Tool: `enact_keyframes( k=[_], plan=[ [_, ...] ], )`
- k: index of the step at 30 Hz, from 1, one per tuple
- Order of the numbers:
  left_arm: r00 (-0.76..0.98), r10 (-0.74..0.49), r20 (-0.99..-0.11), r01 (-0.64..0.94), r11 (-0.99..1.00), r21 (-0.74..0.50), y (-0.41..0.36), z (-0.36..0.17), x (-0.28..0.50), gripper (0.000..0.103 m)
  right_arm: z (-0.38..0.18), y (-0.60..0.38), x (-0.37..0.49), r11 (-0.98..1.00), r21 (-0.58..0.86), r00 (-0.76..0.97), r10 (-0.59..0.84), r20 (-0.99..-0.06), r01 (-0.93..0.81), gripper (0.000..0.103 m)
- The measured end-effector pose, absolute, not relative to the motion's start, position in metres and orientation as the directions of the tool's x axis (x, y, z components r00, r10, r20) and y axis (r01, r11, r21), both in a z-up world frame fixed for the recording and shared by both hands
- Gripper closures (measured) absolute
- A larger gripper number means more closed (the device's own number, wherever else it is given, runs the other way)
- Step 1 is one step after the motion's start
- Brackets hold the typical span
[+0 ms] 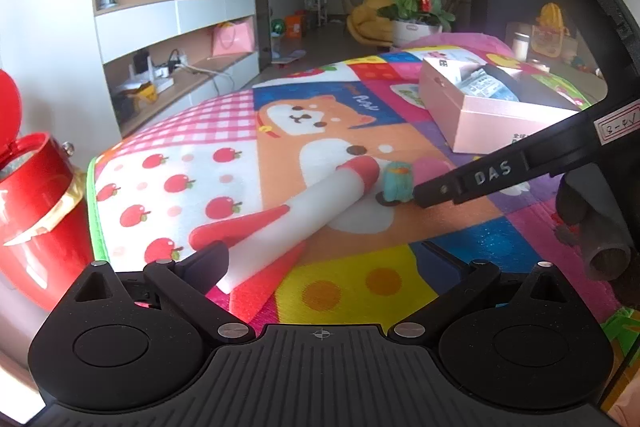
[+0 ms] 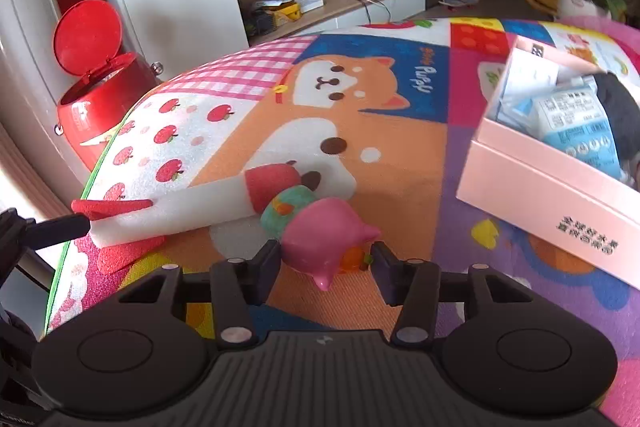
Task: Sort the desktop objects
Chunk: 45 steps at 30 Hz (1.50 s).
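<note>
Between right claw [image 2: 325, 263] pads: pink pig [image 2: 320, 241], left pad touching, right pad just off, claw not gripping. Left claw [image 1: 324, 263] open beside foam rocket [image 1: 296, 211].

A foam rocket [image 2: 192, 207] — white body, red nose and red fins — lies on its side across the cartoon-dog cloth. Just beside its nose stands a small teal figurine [image 2: 286, 213], and touching that, a glossy pink pig-like figurine [image 2: 320, 243]. An open pink box [image 2: 540, 203] — packets inside — sits well apart.
</note>
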State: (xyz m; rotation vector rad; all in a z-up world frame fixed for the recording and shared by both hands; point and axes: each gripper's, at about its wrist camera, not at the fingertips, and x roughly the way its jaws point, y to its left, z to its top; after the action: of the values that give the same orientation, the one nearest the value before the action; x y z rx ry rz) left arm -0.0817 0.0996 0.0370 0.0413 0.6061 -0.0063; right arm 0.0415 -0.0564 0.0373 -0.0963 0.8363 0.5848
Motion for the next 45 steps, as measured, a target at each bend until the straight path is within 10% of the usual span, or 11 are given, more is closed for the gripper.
enact_keyframes(
  k=[15, 20, 31, 45],
  plan=[
    [0.803, 0.102, -0.587, -0.105, 0.994, 0.028, 0.126, 0.036, -0.075, 0.000, 0.044, -0.205, -0.018, 0.961, -0.053, 0.742, 0.173, -0.648, -0.270, 0.055],
    [0.775, 0.013, -0.632, -0.078, 0.994, -0.076, 0.118, 0.027, -0.058, 0.000, 0.035, -0.227, -0.036, 0.982, -0.030, 0.784, 0.129, -0.607, -0.185, 0.025],
    [0.724, -0.342, -0.599, 0.332, 0.934, -0.132, 0.031, 0.028, -0.075, 0.000, 0.012, -0.228, -0.040, 0.988, 0.030, 0.763, 0.135, -0.632, -0.150, 0.002],
    [0.759, -0.291, -0.582, 0.260, 0.956, -0.138, 0.046, 0.029, -0.071, 0.000, 0.007, -0.228, -0.046, 0.988, 0.051, 0.752, 0.146, -0.643, -0.149, 0.000]
  ],
)
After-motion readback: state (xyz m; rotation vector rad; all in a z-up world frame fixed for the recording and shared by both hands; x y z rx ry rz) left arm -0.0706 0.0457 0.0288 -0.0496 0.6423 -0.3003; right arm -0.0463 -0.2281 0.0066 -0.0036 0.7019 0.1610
